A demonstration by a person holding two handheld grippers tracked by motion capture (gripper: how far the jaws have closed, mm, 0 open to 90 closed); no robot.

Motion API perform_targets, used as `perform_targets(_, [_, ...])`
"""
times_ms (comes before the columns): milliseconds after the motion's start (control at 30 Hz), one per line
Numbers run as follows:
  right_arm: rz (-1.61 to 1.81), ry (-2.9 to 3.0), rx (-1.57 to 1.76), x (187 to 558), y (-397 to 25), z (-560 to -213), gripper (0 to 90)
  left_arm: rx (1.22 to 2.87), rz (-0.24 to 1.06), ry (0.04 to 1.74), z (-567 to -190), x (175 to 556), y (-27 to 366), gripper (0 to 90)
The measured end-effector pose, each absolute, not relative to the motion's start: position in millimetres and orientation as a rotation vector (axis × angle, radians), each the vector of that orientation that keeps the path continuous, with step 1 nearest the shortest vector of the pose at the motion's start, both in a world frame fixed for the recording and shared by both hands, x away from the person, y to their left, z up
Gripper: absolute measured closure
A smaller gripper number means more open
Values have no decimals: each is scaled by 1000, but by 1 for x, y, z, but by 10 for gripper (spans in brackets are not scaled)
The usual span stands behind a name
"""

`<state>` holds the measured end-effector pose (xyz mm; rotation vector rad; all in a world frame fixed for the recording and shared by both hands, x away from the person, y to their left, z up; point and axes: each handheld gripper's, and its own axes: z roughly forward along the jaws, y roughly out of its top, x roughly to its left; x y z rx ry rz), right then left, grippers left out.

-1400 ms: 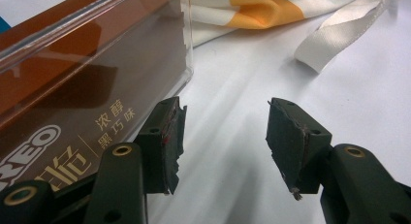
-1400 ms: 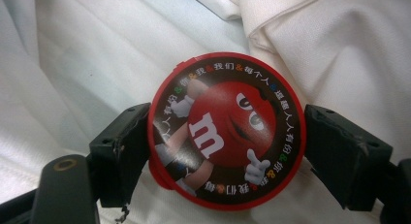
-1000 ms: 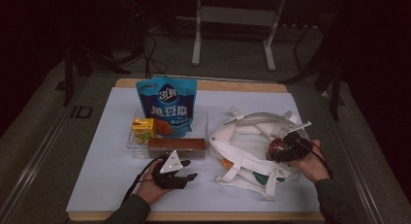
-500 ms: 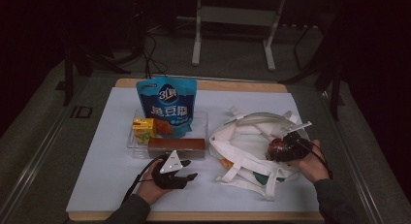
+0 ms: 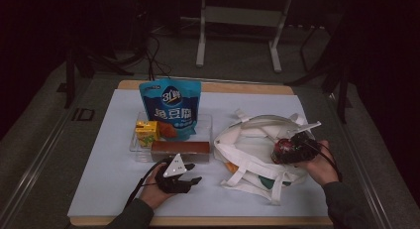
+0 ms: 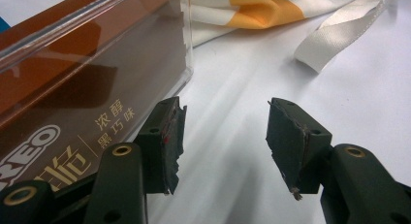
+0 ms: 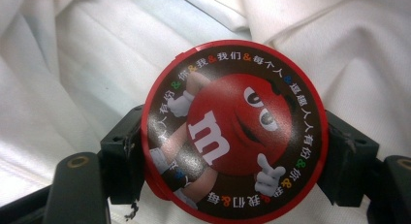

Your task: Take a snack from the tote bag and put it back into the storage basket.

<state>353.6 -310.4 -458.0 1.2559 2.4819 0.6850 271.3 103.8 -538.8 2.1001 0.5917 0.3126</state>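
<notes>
White sheet (image 5: 114, 154) is covering the table in a dim room. Right gripper (image 7: 232, 156) is clamping its jaws on a round red candy tin (image 7: 235, 132), holding it over the white tote bag (image 5: 252, 149). Left gripper (image 6: 223, 136) is sitting on the sheet with jaws apart and holding nothing, just beside a brown biscuit box (image 6: 72, 83). Behind the box, a clear tray (image 5: 205, 125) is holding a blue snack pouch (image 5: 171, 107) and a yellow carton (image 5: 146, 132).

A fixed overhead camera looks forward and down across the whole tabletop (image 5: 114, 154). The left claw (image 6: 223, 136) camera skims low along the surface, close to a brown box (image 6: 72, 88). The right claw (image 7: 232, 156) camera peers closely into the white bag (image 7: 72, 64), which the overhead view also shows.
</notes>
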Motion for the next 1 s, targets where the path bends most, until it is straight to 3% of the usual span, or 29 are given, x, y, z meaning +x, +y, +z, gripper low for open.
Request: perform_targets(1000, [735, 2501, 1146, 349, -290, -428, 253, 2103, 312, 587, -539, 271, 104, 470])
